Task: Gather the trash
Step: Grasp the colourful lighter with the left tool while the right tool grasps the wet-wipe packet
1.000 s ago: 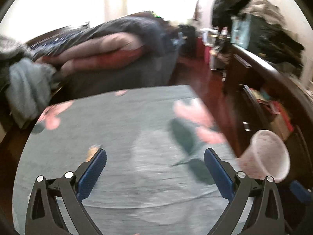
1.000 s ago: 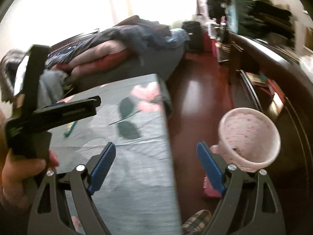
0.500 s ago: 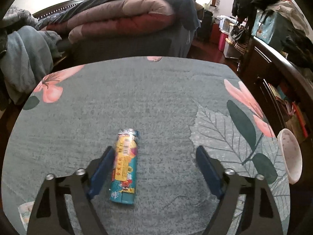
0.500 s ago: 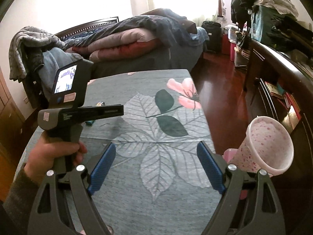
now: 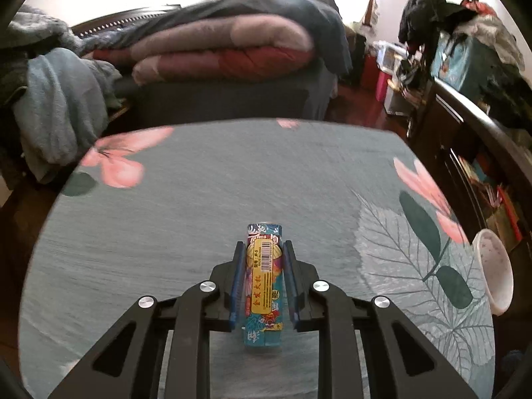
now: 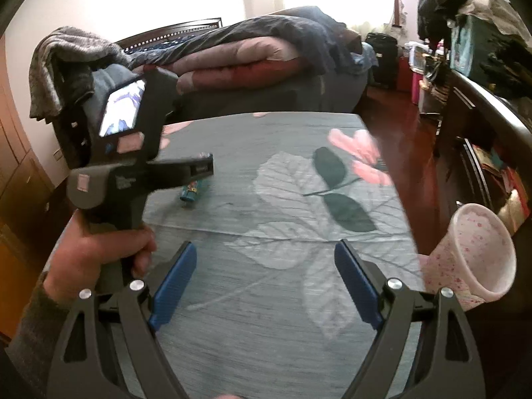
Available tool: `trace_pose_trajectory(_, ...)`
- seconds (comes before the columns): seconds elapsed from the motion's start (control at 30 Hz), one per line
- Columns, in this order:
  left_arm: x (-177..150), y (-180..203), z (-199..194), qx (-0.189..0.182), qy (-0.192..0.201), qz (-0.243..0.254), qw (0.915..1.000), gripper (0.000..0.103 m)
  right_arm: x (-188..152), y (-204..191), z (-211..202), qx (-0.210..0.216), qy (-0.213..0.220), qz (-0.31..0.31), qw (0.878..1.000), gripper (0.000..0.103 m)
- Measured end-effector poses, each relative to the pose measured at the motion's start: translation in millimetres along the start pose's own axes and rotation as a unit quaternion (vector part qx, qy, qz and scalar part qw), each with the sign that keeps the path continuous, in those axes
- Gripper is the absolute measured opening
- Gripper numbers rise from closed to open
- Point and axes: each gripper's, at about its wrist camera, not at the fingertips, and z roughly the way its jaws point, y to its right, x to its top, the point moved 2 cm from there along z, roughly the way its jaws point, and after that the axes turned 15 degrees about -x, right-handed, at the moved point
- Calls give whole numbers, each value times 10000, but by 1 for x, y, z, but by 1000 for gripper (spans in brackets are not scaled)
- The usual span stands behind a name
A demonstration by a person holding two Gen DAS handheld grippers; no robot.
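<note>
Now left gripper [image 5: 262, 249] has just been closing, pads against the lighter [image 5: 264, 282] on the tablecloth [image 5: 166, 232]; right gripper [image 6: 266, 259] wide open, empty.

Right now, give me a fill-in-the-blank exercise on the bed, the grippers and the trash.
1. The left gripper, its jaws just closing, brackets a small teal ____ with a yellow barcode label.
2. The right gripper holds ____.
3. The pink speckled plastic bin stands on the ____, beside the bed.
4. The grey-green floral bedspread shows pink ____.

Missing: lighter; nothing; floor; flowers
</note>
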Motion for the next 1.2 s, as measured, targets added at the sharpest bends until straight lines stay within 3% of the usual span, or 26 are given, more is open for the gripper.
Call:
trace_pose_trajectory(0.33, 3, -82, -83, 504, 439, -196, 9976, 22, 11, -112, 21, 837, -225, -452, 9952, 87)
trace_pose_trajectory(0.47, 0, -110, -106, 648, 545, -264, 9961, 22, 11, -156, 29, 978, -239, -639, 9929, 99)
trace_pose_trajectory(0.7, -6, -149, -137, 755, 728, -430, 9935, 22, 12, -224, 66, 1060, -649, -1307, 9836, 100)
trace_pose_trajectory(0.93, -10, -167, -151, 753, 835, -536, 9922, 22, 15, -249, 80, 778, -589, -1549, 9831, 100)
trace_pose_trajectory(1.2, -12, -161, -145, 582, 784, -526, 9938, 22, 17, -234, 67, 744, -387, -1517, 9849, 87)
